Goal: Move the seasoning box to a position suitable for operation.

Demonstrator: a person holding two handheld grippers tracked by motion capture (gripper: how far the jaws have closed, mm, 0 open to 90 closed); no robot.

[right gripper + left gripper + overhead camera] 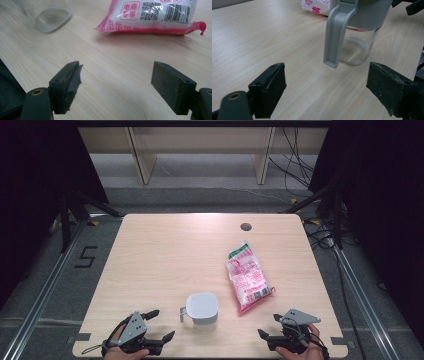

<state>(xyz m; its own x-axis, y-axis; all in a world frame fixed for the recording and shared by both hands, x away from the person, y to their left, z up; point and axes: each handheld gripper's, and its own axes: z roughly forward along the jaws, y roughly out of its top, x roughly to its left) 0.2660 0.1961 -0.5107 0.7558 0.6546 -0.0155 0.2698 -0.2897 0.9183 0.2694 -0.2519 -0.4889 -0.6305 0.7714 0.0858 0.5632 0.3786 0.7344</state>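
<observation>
Both tools, left tool (159,324) and right tool (267,326), rest low with jaws apart, flanking the jug (201,308).

The jug (359,27) loses its top at the left gripper view's edge, hiding part of the pink bag (315,6).

Lab: black curtains (35,195), floor cables (295,160), alu rails (42,295).

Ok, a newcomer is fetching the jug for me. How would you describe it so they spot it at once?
On the wooden table, look at the near edge, between the two grippers. The jug stands there, left of the pink bag: clear body, grey lid, grey handle.
</observation>
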